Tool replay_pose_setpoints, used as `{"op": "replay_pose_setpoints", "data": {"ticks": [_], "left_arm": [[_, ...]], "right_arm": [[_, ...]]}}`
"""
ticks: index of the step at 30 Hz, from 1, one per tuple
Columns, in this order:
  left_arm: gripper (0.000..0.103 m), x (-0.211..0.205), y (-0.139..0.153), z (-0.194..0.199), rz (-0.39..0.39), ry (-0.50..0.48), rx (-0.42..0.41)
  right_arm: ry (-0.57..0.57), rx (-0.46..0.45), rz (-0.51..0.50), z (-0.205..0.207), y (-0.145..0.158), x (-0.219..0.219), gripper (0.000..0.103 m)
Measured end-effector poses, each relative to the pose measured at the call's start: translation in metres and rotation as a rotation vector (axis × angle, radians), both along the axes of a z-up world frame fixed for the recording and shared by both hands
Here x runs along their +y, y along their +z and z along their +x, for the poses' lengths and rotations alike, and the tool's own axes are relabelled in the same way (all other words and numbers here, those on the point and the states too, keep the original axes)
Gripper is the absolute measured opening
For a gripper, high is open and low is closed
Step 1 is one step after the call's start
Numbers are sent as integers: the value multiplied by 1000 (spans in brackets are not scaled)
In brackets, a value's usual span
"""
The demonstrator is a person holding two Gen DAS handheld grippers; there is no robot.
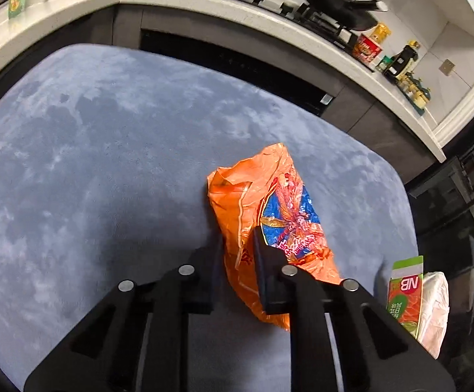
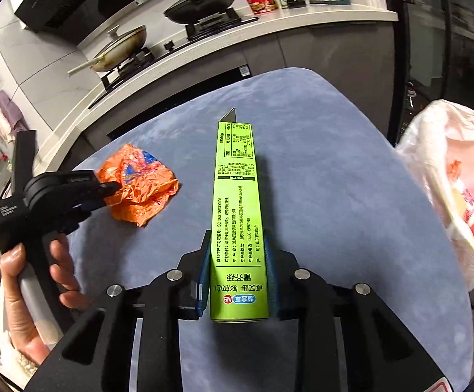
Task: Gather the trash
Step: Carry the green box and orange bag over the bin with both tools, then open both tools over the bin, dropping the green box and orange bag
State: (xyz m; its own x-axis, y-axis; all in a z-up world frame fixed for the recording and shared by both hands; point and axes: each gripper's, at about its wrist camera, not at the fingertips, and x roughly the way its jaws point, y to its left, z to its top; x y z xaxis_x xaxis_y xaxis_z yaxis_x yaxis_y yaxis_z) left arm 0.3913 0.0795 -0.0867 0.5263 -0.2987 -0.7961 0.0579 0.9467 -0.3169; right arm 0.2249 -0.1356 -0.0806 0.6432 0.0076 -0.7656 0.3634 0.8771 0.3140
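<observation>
Lying crumpled on the blue-grey velvety table top (image 1: 112, 170), the orange plastic snack wrapper with a blue and red print (image 1: 269, 215) is caught at its near edge between the black fingers of the left gripper (image 1: 237, 254), whose jaws are clenched on the film. In the right wrist view the same left gripper (image 2: 111, 192) reaches in from the left and bites the wrapper (image 2: 142, 189), with a person's hand (image 2: 37, 277) wrapped round its grey handle.

The right gripper (image 2: 238, 261) is clamped on a long lime-green cardboard box printed with dark text (image 2: 237, 209); its blue-padded fingers (image 2: 204, 271) press the box's two long sides near its near end, and the box points away from the camera above the table.

At the table's right edge sits a pale pink plastic trash bag (image 2: 433, 150), open at the top, with red and white packaging inside. Behind the table runs a white kitchen counter (image 2: 302, 16) bearing a black lidded wok (image 2: 201, 0) on a gas hob.
</observation>
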Motion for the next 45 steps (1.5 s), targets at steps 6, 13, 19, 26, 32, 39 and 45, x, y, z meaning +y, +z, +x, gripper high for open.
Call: {"op": "replay_pose_setpoints", "data": {"ticks": [6, 13, 19, 26, 32, 39, 45], "left_arm": [[12, -12, 24, -39, -18, -60, -46], [10, -34, 59, -90, -36, -159, -106], [10, -69, 82, -134, -56, -274, -132], [10, -148, 93, -181, -57, -457, -158], [10, -213, 88, -202, -81, -562, -143], [10, -279, 73, -203, -67, -655, -113], [11, -318, 55, -203, -29, -699, -94]], "right_arm": [[-34, -10, -6, -25, 7, -22, 27], [-82, -42, -39, -59, 25, -50, 27], [-147, -65, -52, -93, 38, -83, 28], [-262, -58, -60, -139, 39, -135, 28], [-355, -46, -45, -171, 35, -177, 28], [-406, 1, -61, -178, 22, -213, 28], [-437, 6, -53, -175, 13, -232, 31]]}}
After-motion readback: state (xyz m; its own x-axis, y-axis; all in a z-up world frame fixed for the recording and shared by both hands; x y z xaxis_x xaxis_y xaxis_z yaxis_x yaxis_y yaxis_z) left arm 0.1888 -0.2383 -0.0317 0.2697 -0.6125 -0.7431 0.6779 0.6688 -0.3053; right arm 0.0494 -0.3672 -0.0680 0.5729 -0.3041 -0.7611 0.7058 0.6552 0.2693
